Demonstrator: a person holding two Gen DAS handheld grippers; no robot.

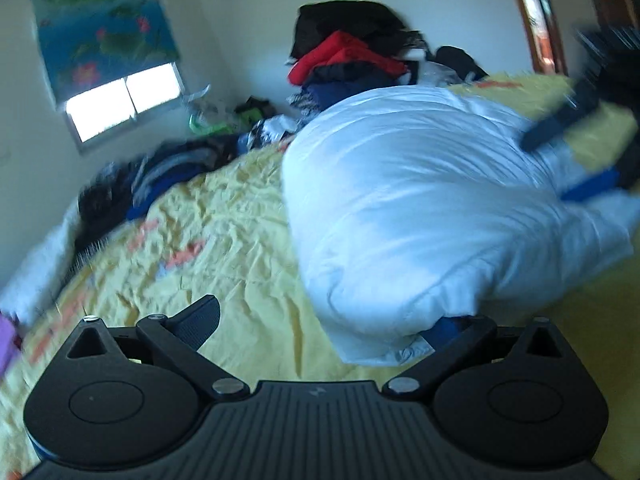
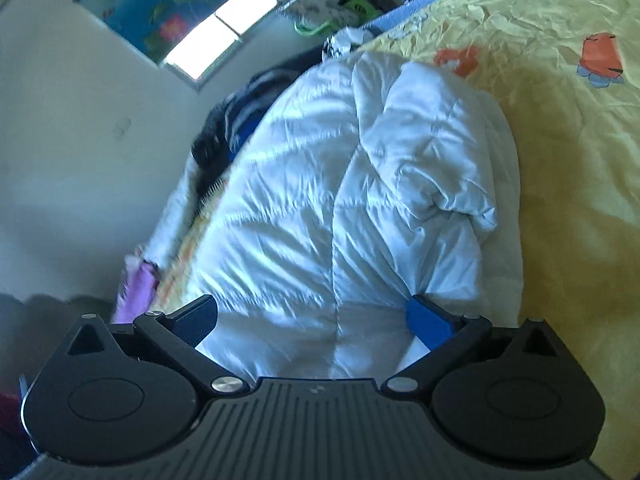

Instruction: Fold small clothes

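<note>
Spread jaws of both grippers around puffy quilted white jacket (image 2: 344, 184) on crinkled yellow bedspread (image 2: 568, 128)

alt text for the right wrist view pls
The open right gripper straddles the near end of a white puffy jacket lying on a yellow patterned bedsheet. Behind are dark clothes and a window with a floral blind.
</note>
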